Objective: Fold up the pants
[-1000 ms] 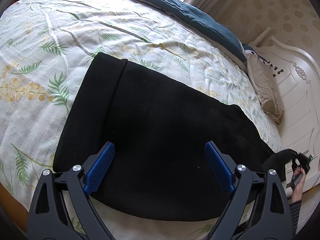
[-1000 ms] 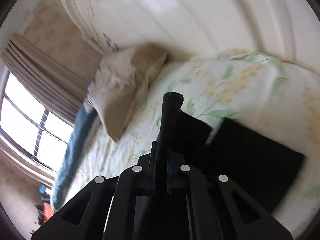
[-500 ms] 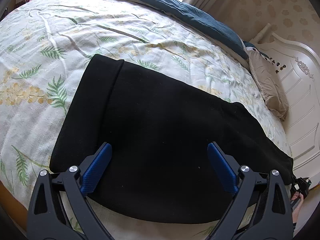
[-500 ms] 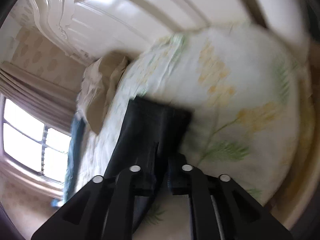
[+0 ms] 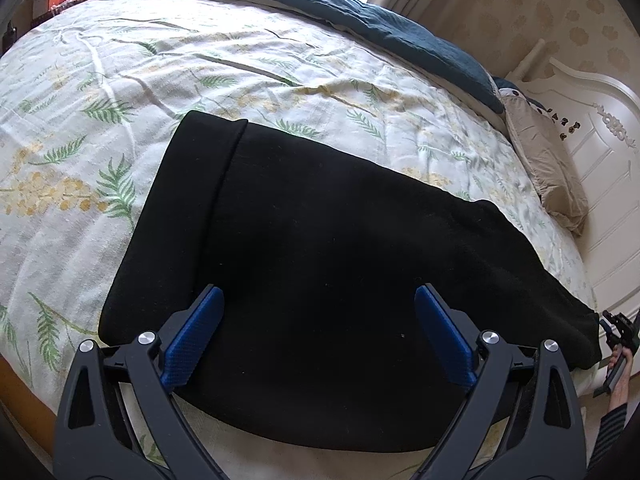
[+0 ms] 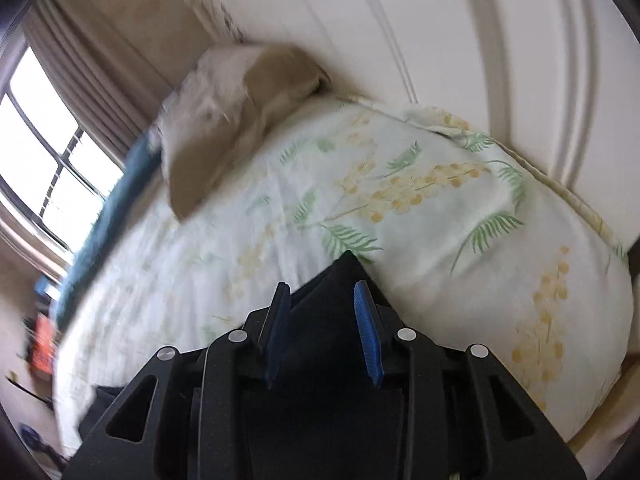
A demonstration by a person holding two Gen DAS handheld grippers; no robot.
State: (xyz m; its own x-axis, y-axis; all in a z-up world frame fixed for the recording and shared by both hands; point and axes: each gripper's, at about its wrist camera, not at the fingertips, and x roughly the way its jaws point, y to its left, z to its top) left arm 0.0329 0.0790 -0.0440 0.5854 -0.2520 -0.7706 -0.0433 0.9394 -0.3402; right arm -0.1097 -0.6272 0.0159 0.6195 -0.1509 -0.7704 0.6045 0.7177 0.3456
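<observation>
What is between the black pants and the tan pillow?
Only bare flowery bedsheet. The left wrist view shows the pants lying flat and the pillow up by the headboard, with nothing else between them.

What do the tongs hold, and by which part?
Nothing. Left tongs stand open above the pants. Right tongs have just been opening; a pants corner lies between them.

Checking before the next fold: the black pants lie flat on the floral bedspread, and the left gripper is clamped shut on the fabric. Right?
Not quite. The black pants do lie flat on the floral bedspread, but the left gripper is wide open, its blue pads apart above the cloth and gripping nothing. The left wrist view shows it.
</observation>
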